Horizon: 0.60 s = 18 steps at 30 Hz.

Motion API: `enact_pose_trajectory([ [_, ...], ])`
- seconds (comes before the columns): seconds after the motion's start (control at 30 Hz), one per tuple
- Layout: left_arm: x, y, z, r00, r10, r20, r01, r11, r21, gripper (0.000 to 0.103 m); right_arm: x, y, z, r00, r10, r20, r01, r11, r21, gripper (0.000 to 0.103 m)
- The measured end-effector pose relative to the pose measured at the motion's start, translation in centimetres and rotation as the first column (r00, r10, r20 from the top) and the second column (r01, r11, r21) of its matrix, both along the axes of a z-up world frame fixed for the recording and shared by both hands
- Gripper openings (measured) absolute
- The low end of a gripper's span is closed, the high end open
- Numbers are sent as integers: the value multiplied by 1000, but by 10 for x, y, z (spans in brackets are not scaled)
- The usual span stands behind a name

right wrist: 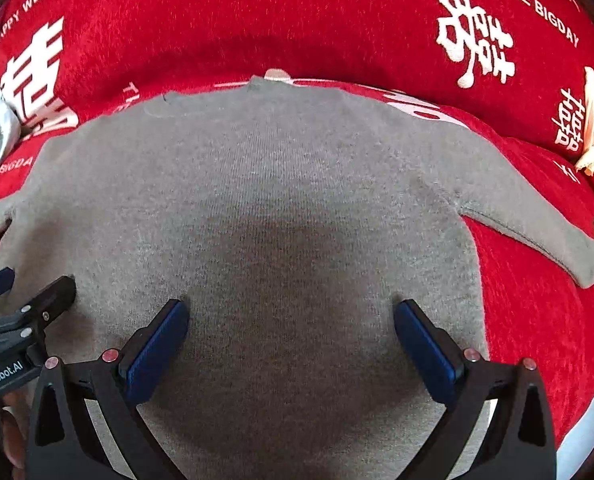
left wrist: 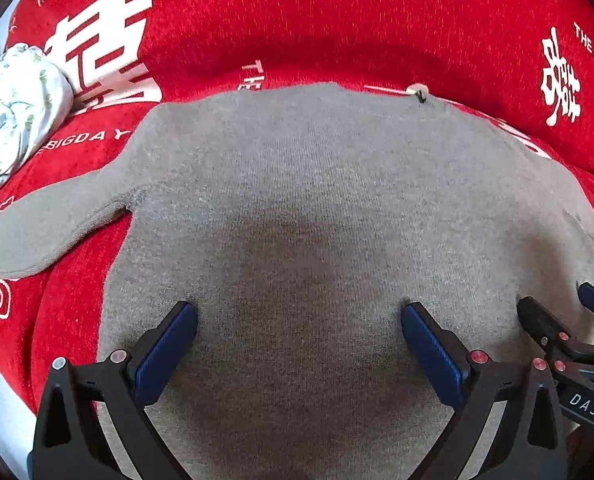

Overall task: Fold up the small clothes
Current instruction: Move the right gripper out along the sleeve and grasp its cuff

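Here, my left gripper and right gripper hover, jaws spread wide, over a flat grey sweater on a red cover.

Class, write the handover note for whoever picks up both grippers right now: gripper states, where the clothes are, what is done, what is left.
Left gripper: open, holding nothing, over the lower body of the grey sweater.
Right gripper: open, holding nothing, beside the left one, over the same garment.
The sweater lies flat on the red cover, both sleeves spread out to the sides.
A floral cloth sits bunched at the left edge.
Done: sweater laid out flat.
Left: all folds; no sleeve or hem is turned in yet.
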State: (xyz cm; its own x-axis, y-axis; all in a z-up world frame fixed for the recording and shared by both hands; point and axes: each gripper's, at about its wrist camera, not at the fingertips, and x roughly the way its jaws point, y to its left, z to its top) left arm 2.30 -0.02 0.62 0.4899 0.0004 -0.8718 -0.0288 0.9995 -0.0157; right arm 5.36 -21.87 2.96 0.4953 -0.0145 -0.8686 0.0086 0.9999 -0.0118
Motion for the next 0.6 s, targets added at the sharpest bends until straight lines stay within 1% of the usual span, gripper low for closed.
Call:
enact_pose_trajectory([
  [0.1,2,-1,0,1000,-5,-23,5,1000,1,103,4,0,-1,999,9,-35,-9,1000,1,103],
  [0.2,9,0,2,996,1,-87,-1,1000,-5,103,11,-2,2,996,23,-85,-22,1000,20,103],
  [0.23,10,1,3,994,5,-109,-6,1000,-12,103,12,-3,5,996,28,-87,-25,999,34,103],
  [0.3,12,2,5,990,16,-142,-20,1000,-24,103,13,-6,11,997,36,-65,-31,996,81,103],
  [0.37,14,2,7,988,25,-152,-30,999,-30,102,12,-7,16,999,26,-43,-22,996,91,103],
  [0.6,13,-4,19,991,59,-122,-62,998,-17,102,10,-12,27,1000,20,9,-20,993,115,103],
])
